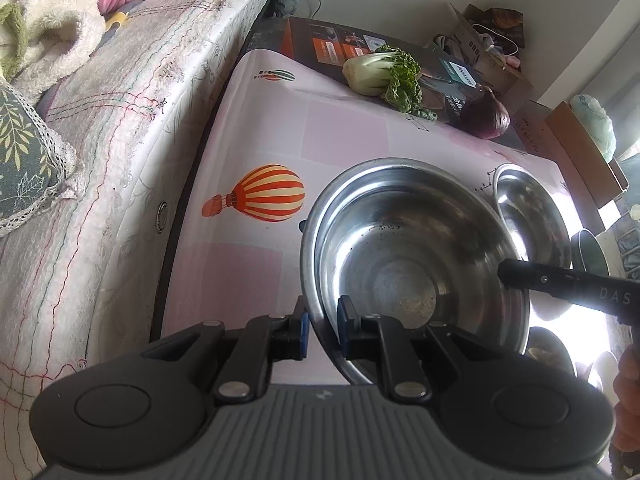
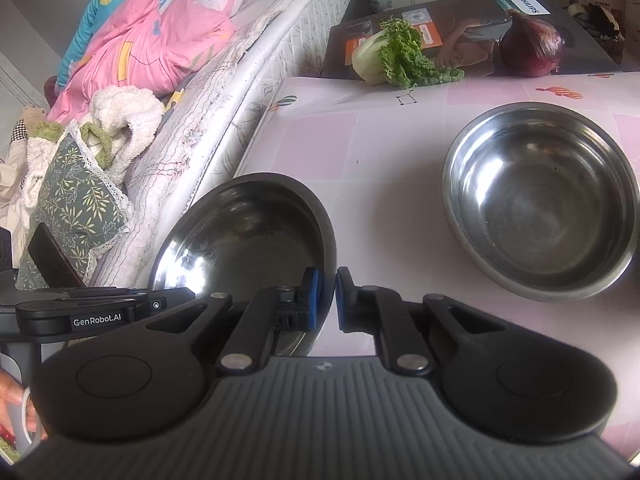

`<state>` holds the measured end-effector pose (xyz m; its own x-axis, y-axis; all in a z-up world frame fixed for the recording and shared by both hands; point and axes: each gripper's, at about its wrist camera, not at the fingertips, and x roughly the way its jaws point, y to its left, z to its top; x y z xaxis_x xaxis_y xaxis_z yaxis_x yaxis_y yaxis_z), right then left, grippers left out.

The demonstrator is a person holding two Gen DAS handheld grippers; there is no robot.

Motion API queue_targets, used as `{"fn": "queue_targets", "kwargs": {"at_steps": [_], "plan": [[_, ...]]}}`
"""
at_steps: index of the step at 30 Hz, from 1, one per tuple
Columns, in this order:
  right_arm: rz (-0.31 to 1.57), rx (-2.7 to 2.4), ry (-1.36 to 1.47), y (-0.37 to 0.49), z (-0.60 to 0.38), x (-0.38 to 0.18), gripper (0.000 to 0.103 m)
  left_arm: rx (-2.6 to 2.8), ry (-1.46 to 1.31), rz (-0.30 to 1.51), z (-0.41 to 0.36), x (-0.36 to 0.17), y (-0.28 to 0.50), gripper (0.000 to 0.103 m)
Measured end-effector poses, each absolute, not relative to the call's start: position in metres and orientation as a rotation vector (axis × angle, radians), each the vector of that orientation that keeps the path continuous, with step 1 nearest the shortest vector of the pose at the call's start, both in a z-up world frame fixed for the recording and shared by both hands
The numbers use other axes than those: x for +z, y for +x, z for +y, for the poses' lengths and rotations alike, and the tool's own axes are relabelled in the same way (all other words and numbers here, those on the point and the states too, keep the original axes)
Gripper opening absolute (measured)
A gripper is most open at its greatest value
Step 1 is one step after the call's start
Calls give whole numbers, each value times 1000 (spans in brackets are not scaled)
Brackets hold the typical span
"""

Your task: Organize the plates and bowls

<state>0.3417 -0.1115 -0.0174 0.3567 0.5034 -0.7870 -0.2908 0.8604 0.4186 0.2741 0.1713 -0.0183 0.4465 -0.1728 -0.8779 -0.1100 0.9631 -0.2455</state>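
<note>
Your left fingers [image 1: 323, 322] and right fingers [image 2: 327, 300] each clamp the steel bowl [image 1: 412, 256] rim; "PHILIPS" box [image 2: 524, 6] at one o'clock.

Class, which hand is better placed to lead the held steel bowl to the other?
Probably right: the right gripper clamps the held round steel bowl beside the resting steel bowl; the left gripper, its far rim.
</note>
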Motion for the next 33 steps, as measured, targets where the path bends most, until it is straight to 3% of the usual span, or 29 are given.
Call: {"fn": "queue_targets", "kwargs": {"at_steps": [17,33], "plan": [[1029,466,280,310,-175,11,8,-108,-225,1075,115,16,265,15],[1017,349,335,333,-265,3,8,-204,-139,1110,26,11,319,15]]}}
